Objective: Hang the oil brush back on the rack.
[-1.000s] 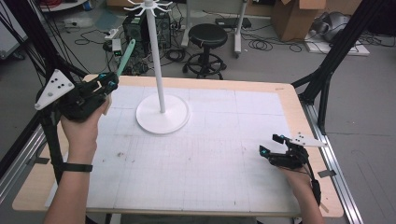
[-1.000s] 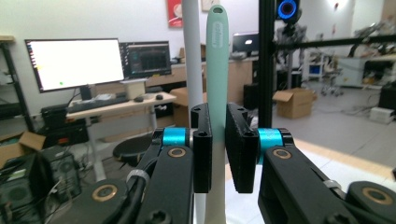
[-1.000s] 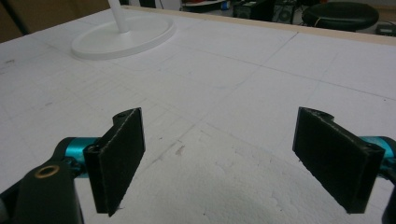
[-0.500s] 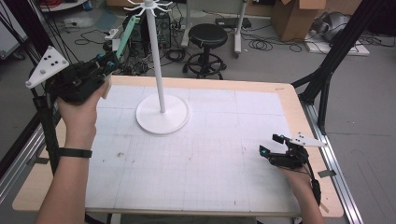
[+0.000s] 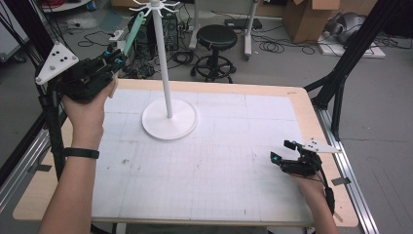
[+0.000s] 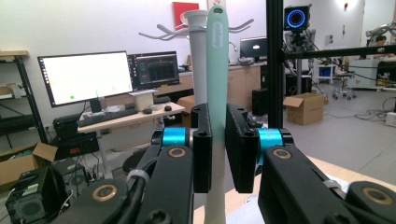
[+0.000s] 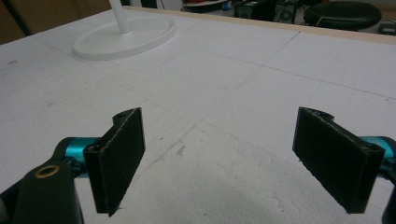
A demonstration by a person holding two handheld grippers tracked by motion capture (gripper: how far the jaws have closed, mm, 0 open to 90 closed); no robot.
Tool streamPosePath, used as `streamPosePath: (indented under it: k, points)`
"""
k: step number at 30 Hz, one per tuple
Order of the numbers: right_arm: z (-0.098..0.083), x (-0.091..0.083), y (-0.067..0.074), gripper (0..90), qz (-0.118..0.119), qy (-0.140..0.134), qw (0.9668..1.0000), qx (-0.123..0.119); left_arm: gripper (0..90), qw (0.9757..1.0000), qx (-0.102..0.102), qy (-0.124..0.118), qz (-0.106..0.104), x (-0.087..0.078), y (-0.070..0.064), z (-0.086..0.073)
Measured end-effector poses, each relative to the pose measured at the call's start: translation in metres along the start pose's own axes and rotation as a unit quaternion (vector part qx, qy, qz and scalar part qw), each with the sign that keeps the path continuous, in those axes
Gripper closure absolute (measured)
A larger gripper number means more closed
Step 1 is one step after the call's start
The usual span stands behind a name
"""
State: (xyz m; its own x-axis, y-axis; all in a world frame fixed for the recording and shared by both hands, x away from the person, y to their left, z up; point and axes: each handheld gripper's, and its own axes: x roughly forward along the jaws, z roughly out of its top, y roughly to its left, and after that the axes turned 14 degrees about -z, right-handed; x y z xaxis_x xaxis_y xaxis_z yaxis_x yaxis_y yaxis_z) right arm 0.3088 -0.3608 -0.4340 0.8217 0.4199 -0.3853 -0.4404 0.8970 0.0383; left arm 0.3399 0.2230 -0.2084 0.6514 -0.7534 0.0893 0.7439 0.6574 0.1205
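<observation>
Nearest the person, the right gripper point(image 5: 285, 155) rests low on the white gridded table mat point(image 5: 219, 185) close to the front right corner, its jaws standing wide apart with nothing between them; in the right gripper view the right gripper point(image 7: 219, 158) frames bare mat, and the lower tip of the jaw at the right of that view runs out of frame. The wooden table edge point(image 5: 324, 146) lies just beyond that hand on its outer side, so room there is narrow, while the mat toward the centre is unobstructed up to the white stand base point(image 5: 169, 118).

Farther off, the left gripper point(image 5: 116, 57) is raised above the rear left corner of the table, near the black frame post point(image 5: 53, 126). Its jaws are closed on a mint-green long-handled utensil point(image 5: 132, 34), which rises at a slant toward the hooks of the white stand point(image 5: 155, 6). In the left gripper view the left gripper point(image 6: 217, 140) clamps the utensil point(image 6: 217, 56) upright, and the handle overlaps the stand pole point(image 6: 199, 60) directly behind it; whether the two touch cannot be told. The utensil's lower end is cut off at the bottom of that view, so its working end cannot be identified. The stand's hooks point(image 6: 161, 33) spread to both sides, partly covered by the handle. The stand top is clipped by the upper edge of the high view.
</observation>
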Motion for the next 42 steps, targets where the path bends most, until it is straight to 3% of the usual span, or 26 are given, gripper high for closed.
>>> streamPosePath:
  k: [24,35,42]
  points:
    - [0.000,0.000,0.001,16.2,0.004,0.002,1.0000,0.000,81.4,0.9998,-0.008,0.014,0.009,0.017,0.011,-0.009]
    - [0.000,0.000,0.000,16.2,0.004,0.003,1.0000,0.000,80.6,0.9992,-0.012,0.037,0.008,0.027,0.011,-0.015]
    - [0.000,0.000,0.000,16.2,0.004,0.003,1.0000,0.000,78.2,0.9990,-0.015,0.040,0.010,0.029,0.012,-0.016]
